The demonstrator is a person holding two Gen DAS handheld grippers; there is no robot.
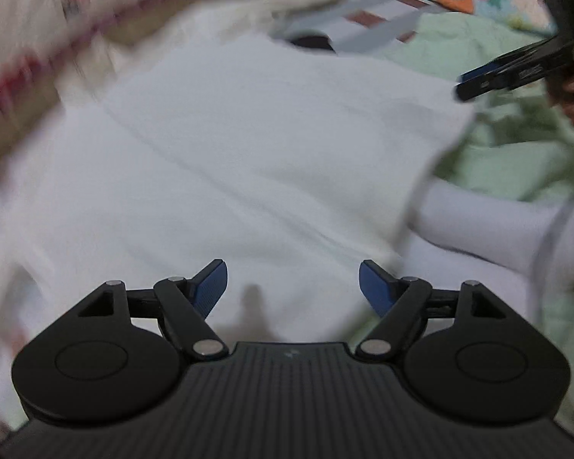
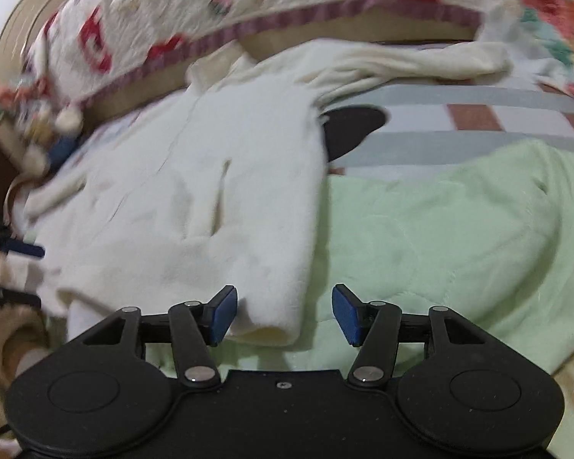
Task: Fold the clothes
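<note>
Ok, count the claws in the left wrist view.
2. The left claw is open at the bottom over the white garment; the right claw reaches in at the upper right edge.

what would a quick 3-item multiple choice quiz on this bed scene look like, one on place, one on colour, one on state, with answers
1. Where does the white garment lie?
A. on the light green blanket
B. on a hanger
C. inside a drawer

2. What colour are the pads on the gripper fingers?
A. red
B. blue
C. yellow

3. How does the right gripper stand?
A. shut on the garment
B. shut on nothing
C. open, with the garment's near corner between its fingers

Answers:
1 A, the garment's edge overlaps the light green blanket in the right wrist view.
2 B, the blue pads show on both the right gripper and the left gripper.
3 C, a clear gap separates the fingers and neither pad presses the cloth.
</note>
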